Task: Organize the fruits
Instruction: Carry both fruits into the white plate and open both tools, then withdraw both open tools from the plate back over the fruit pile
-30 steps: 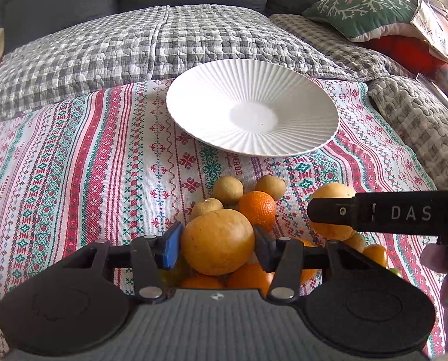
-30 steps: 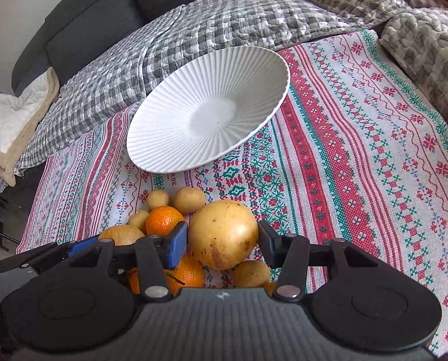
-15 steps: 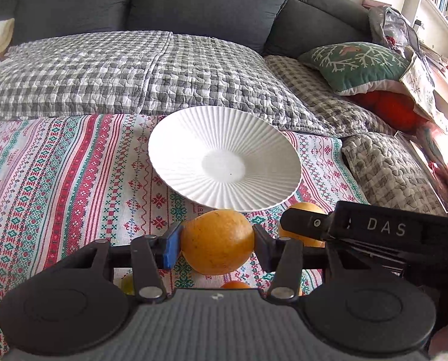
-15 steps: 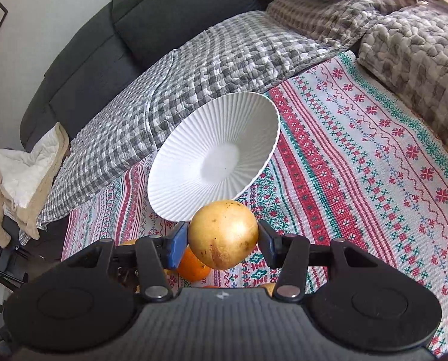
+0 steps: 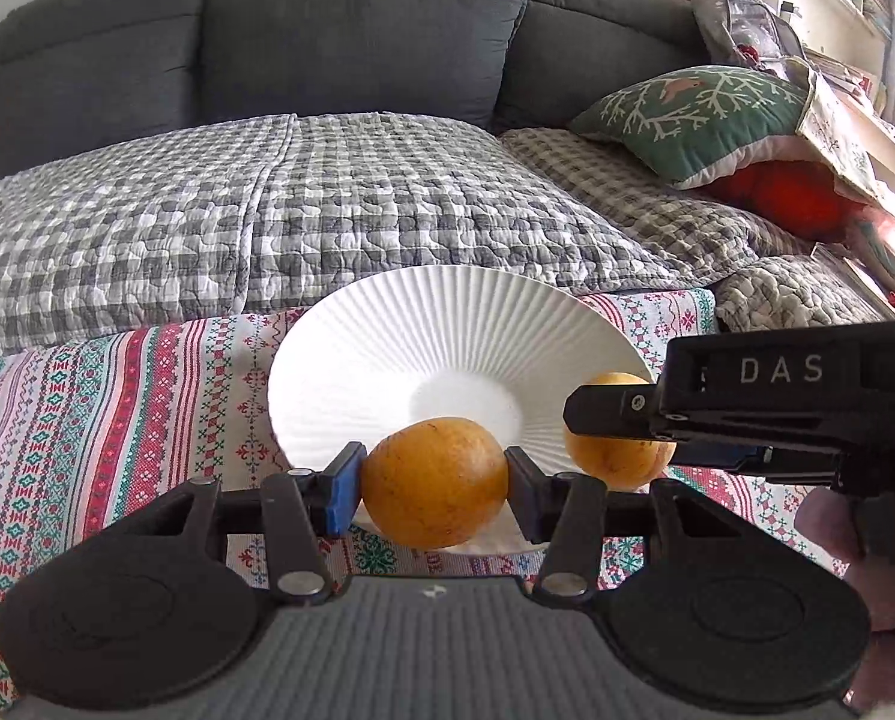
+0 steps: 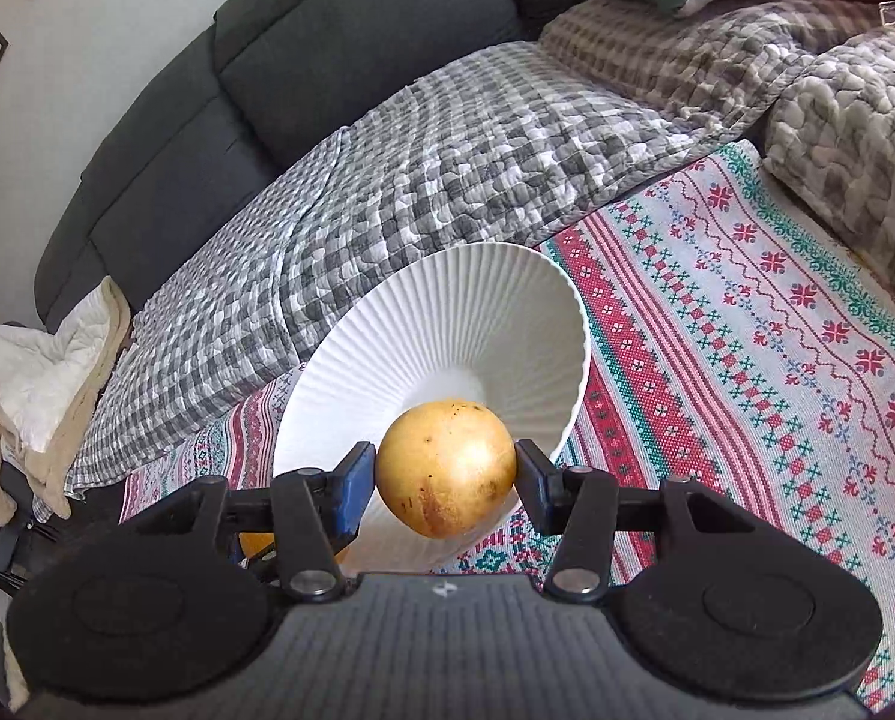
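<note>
My left gripper (image 5: 434, 483) is shut on a large orange-yellow fruit (image 5: 434, 483) and holds it just above the near rim of the white ribbed plate (image 5: 447, 336). My right gripper (image 6: 445, 475) is shut on a yellow speckled fruit (image 6: 445, 475), also over the plate's near edge (image 6: 447, 312). In the left wrist view the right gripper's black body marked DAS (image 5: 747, 408) reaches in from the right with its fruit (image 5: 618, 450). The left-held fruit shows as an orange sliver (image 6: 255, 543) at the lower left of the right wrist view.
The plate lies on a red, green and white patterned cloth (image 5: 117, 396). Behind it are a grey checked quilt (image 5: 267, 210), a dark grey sofa back (image 5: 357, 30), a green cushion (image 5: 699, 114) at right and a beige towel (image 6: 33, 372) at far left.
Both grippers have lifted their fruits off the pile and moved forward to the plate. The pile of smaller fruits has dropped out of view below.
</note>
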`<state>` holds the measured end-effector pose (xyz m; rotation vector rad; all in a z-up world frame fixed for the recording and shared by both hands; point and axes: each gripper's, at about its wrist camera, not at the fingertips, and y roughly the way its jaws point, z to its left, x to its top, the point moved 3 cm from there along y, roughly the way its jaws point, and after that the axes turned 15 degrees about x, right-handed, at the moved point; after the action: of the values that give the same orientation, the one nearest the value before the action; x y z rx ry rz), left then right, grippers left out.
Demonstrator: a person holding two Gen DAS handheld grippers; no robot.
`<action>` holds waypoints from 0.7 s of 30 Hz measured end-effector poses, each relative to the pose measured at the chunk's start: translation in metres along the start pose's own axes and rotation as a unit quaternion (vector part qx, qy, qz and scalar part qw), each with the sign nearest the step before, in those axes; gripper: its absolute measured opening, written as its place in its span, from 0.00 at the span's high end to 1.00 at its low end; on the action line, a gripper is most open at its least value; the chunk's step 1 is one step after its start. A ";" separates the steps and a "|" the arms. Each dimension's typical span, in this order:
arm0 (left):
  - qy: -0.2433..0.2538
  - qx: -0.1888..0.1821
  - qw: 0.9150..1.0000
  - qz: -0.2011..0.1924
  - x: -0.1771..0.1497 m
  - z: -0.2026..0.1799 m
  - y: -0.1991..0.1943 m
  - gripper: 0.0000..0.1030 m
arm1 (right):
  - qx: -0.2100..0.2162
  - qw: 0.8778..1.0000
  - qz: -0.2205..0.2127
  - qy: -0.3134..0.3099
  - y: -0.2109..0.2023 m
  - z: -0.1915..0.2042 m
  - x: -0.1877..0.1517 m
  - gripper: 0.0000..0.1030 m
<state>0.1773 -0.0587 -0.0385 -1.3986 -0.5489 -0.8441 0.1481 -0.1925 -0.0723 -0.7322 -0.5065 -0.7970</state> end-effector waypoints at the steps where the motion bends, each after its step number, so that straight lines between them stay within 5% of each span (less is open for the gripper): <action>1: 0.010 0.001 1.000 0.000 0.001 -0.003 0.006 0.62 | 0.001 1.000 0.001 0.002 0.005 -0.002 0.001 0.55; 6: 0.045 0.002 0.999 -0.015 0.002 -0.012 0.023 0.62 | 0.010 1.000 0.007 -0.010 0.024 -0.005 0.001 0.55; 15: 0.030 -0.009 1.000 -0.004 0.003 -0.007 0.028 0.60 | 0.015 1.000 0.011 -0.007 0.024 -0.008 0.005 0.51; 21: 0.034 0.002 0.999 -0.012 0.001 -0.003 0.011 0.25 | 0.018 1.000 -0.005 0.009 0.004 -0.005 0.010 0.30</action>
<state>0.1859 -0.0619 -0.0449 -1.3576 -0.5152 -0.9055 0.1575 -0.1986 -0.0705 -0.6884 -0.5069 -0.8014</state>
